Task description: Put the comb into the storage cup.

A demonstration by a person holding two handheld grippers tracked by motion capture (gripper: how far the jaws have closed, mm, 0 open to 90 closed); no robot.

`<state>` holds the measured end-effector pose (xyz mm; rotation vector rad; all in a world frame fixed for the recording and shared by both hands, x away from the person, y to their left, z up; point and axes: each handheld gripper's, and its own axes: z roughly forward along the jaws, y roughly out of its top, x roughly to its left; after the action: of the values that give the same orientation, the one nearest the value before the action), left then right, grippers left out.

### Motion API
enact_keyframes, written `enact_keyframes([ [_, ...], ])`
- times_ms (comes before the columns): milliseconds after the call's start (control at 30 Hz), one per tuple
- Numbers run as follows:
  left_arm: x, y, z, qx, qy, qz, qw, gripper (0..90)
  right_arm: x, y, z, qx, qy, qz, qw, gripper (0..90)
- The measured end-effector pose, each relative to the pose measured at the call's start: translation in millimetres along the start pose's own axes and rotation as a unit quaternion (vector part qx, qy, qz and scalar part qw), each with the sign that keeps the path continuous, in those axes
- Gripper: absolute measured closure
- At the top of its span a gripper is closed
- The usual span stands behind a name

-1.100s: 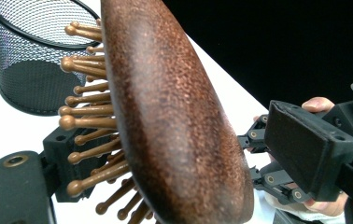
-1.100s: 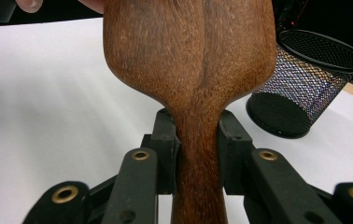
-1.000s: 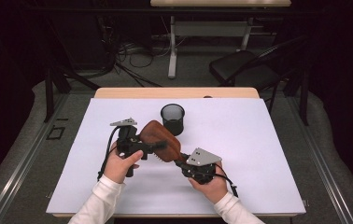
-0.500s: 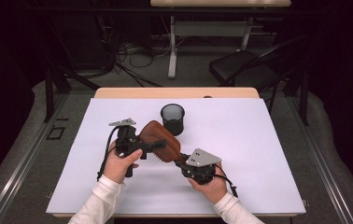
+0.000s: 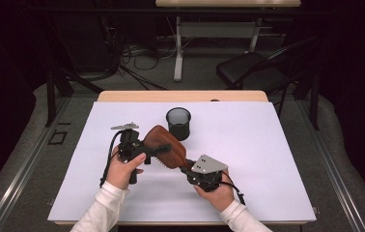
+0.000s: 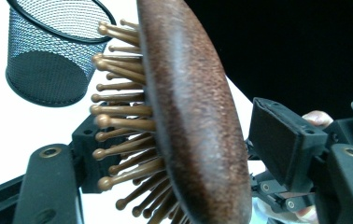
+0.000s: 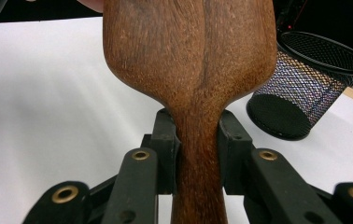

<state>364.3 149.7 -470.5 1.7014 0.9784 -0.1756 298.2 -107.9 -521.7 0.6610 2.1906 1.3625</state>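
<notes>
A brown wooden hairbrush (image 5: 170, 153) is held above the white table cover between both grippers. My right gripper (image 5: 186, 167) is shut on its handle (image 7: 198, 177), one pad pressed to each side. My left gripper (image 5: 160, 147) reaches in from the left around the brush head (image 6: 193, 116). Its jaws have just been closing with the head between them. In the left gripper view one pad (image 6: 282, 140) stands a small gap off the smooth back. The other pad (image 6: 83, 149) sits behind the bristles (image 6: 118, 121).
A black mesh cup (image 5: 178, 123) stands upright just beyond the brush, and it also appears in both gripper views (image 6: 48, 51) (image 7: 305, 88). The white cover (image 5: 267, 145) lies over a wooden table (image 5: 180, 95). A dark chair (image 5: 253, 67) and a table leg stand on the floor behind.
The left gripper's jaws have drawn a little closer around the brush head. Both hands and the brush have stayed where they were.
</notes>
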Motion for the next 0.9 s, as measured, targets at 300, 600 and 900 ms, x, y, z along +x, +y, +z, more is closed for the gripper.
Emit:
enact_keyframes([
  [300,1.1,-0.8,-0.6,-0.002,0.002,-0.008,1.0,32.3,1.5,-1.2,1.7,-0.002,0.0,-0.002,1.0,72.1],
  [600,2.5,-2.4,-2.8,-0.012,-0.002,-0.034,0.9993,38.2,2.1,-2.5,3.8,-0.001,0.002,-0.001,1.0,72.1],
  [900,2.6,-3.2,-4.2,-0.017,-0.005,-0.052,0.9985,41.0,2.8,-3.1,5.4,0.0,0.004,0.002,1.0,72.1],
])
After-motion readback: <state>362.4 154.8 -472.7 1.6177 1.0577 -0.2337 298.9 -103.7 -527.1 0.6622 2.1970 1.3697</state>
